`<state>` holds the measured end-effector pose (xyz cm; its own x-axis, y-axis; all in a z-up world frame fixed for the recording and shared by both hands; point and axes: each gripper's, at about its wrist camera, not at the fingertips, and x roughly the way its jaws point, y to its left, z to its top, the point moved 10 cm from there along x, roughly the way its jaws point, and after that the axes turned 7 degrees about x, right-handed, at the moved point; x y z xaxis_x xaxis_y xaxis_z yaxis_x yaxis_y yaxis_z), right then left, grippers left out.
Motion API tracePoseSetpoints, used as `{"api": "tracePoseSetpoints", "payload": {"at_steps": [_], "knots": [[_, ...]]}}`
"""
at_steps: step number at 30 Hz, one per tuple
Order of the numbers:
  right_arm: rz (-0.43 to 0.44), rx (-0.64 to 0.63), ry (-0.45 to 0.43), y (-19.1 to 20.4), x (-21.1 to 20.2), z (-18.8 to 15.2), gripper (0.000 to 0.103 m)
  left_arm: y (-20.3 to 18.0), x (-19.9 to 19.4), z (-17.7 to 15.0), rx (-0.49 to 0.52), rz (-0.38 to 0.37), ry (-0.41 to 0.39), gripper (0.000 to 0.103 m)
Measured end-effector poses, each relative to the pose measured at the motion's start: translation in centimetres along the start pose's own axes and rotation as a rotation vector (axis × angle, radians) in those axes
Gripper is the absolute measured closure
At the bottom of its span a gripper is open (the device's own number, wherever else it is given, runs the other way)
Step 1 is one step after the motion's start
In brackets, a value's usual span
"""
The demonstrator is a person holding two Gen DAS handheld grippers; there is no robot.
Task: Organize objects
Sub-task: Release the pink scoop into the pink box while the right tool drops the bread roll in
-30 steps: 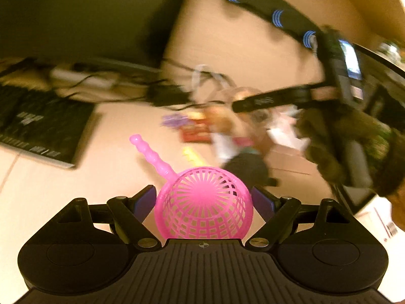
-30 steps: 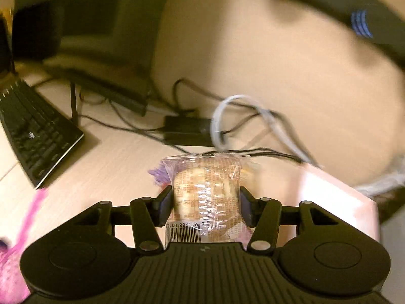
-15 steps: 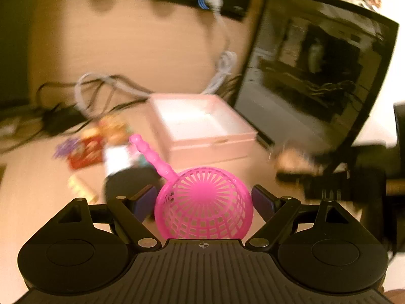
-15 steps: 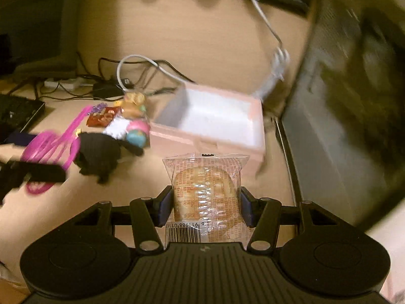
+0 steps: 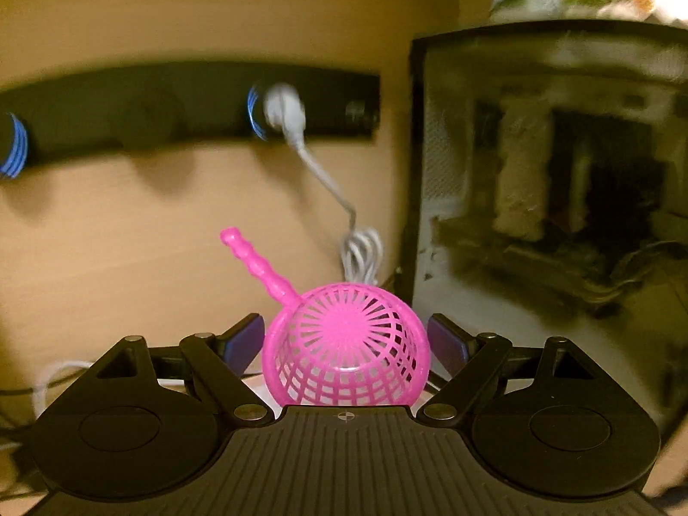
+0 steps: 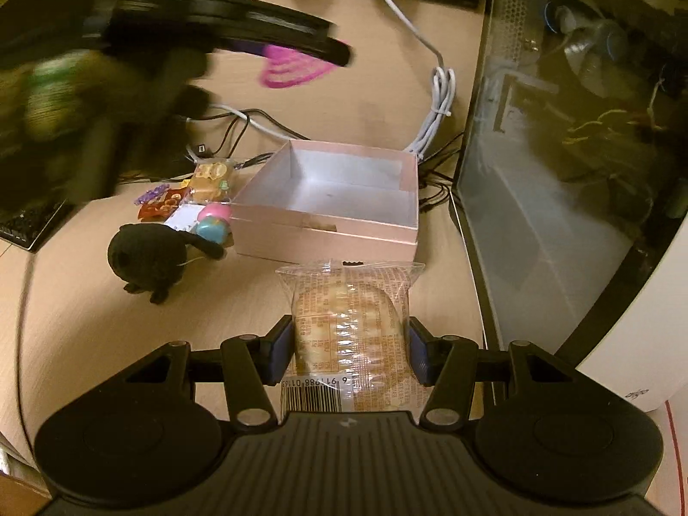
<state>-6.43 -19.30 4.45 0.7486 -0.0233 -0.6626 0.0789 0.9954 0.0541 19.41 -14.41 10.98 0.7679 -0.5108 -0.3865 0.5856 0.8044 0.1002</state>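
My left gripper [image 5: 346, 335] is shut on a pink plastic strainer [image 5: 346, 354] with its handle pointing up and left; it is held high, facing the wall. From the right wrist view the left gripper [image 6: 301, 53] is blurred above the desk with the strainer [image 6: 292, 71]. My right gripper [image 6: 348, 346] is shut on a clear-wrapped cake packet [image 6: 350, 335], held above the desk just in front of an open pink box [image 6: 327, 232], which is empty.
Left of the box lie a black plush toy [image 6: 148, 256], a pink-and-teal toy [image 6: 213, 223] and several snack packets [image 6: 210, 178]. A glass-sided computer case [image 6: 559, 150] stands at the right. Cables [image 6: 436, 107], a wall power strip [image 5: 193, 107] and a keyboard [image 6: 26, 223] border the area.
Both grippers rose. The left one swung up to face the wall and the case. The right one pulled back, so the box now lies just ahead of it.
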Motion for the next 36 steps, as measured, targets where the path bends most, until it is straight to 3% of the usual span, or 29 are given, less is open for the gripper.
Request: {"api": "tracePoseSetpoints", "payload": {"at_steps": [2,3,5,8,11,13,16,18,23,28,32,36], "knots": [[-0.009,-0.007,0.012,-0.4,0.3,-0.2,0.050,-0.1,4.0,-2.7,-0.012,-0.013,0.144,0.015],[-0.016,-0.015,0.013,-0.6,0.3,-0.3,0.050,0.0,5.2,-3.7,-0.002,0.012,0.170,0.015],[-0.028,-0.019,0.011,-1.3,0.4,-0.4,0.050,0.2,5.6,-4.4,0.003,0.056,0.142,0.017],[-0.028,0.007,0.040,-2.6,1.2,-0.9,0.050,0.2,4.6,-4.4,-0.037,0.045,0.084,0.017],[-0.029,0.013,0.077,-3.2,2.7,-1.2,0.050,-0.4,4.2,-4.8,0.027,0.026,0.121,0.017],[-0.017,0.007,0.069,-3.0,3.4,-0.8,0.050,0.3,2.1,-4.4,-0.001,0.060,0.085,0.017],[0.009,0.023,0.050,-2.6,4.2,0.5,0.050,1.5,-2.6,-4.5,-0.156,0.071,0.032,0.017],[0.008,0.035,0.035,-2.4,5.0,1.9,0.050,1.4,-6.1,-5.7,-0.181,0.090,0.024,0.017],[0.019,0.057,-0.043,-1.8,6.8,7.0,0.050,1.2,-14.5,-11.7,-0.231,0.156,0.093,0.017],[-0.003,0.110,-0.141,-1.2,11.0,13.8,0.049,2.3,-18.3,-16.5,-0.261,0.237,0.203,0.017],[-0.020,0.154,-0.102,-0.9,13.9,15.2,0.025,3.1,-20.2,-19.5,-0.253,0.284,0.300,0.017],[0.031,0.137,-0.103,0.8,12.1,12.2,0.009,3.7,-21.5,-21.2,-0.288,0.277,0.312,0.017]]}}
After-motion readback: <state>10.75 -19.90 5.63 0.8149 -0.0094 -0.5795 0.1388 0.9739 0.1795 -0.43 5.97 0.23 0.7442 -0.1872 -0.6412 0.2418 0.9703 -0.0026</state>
